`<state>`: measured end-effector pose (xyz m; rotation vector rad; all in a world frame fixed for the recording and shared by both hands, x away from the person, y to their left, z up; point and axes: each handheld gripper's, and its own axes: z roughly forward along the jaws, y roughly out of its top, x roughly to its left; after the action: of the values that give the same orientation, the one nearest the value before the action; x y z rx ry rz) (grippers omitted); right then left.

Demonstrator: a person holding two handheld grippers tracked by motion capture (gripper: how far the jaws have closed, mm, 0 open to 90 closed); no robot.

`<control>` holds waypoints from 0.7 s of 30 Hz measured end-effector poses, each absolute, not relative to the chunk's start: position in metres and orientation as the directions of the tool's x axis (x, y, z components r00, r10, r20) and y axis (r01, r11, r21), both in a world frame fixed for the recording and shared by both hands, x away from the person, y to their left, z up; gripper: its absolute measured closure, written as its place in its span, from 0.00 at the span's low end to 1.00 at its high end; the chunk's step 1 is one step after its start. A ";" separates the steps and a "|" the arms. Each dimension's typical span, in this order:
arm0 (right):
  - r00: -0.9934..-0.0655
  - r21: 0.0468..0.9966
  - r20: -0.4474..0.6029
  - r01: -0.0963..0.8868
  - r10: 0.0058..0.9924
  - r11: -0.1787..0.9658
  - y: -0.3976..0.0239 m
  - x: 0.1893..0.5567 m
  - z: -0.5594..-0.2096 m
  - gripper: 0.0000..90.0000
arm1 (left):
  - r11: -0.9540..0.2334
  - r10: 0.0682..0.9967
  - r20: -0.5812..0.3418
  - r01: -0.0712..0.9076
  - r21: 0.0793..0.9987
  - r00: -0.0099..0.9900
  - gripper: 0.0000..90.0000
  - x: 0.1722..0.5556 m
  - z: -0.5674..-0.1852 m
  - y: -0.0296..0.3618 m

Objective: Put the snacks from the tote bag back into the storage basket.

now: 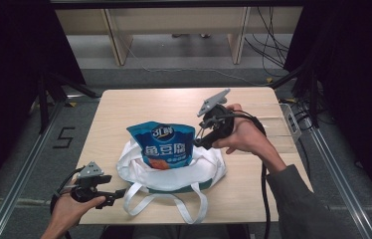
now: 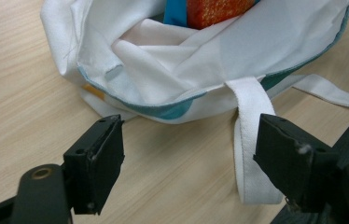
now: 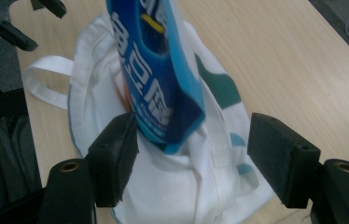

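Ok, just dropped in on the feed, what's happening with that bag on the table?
A person holding a gripper in each hand is packing a blue snack packet into a white tote bag on the wooden table. The packet stands upright with its lower end in the bag's mouth, most of it sticking out. The right gripper is beside the packet with its fingers open, not holding it. The left gripper, also open, sits by the bag's white handle strap, gripping nothing.

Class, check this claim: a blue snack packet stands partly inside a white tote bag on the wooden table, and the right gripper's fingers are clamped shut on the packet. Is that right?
Not quite. The blue snack packet does stand partly inside the white tote bag on the wooden table, but the right gripper is open, its fingers apart and clear of the packet, as the right gripper view shows.
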<state>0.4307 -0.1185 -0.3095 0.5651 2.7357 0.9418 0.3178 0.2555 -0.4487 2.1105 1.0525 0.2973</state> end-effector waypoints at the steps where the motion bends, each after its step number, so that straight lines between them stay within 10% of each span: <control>1: -0.910 0.617 -0.057 0.291 0.410 0.732 -0.114 0.430 -0.305 0.38 | -0.391 0.762 -0.112 0.591 0.706 0.638 0.25 0.318 -0.449 0.256; 21: -0.971 0.456 -0.044 0.188 0.233 0.870 -0.026 0.457 -0.278 0.58 | -0.416 0.762 -0.099 0.601 0.682 0.640 0.27 0.317 -0.454 0.258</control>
<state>0.4568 -0.0259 -0.2782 0.3322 2.9428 0.7020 0.3169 0.2580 -0.4535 2.1565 1.0574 0.2942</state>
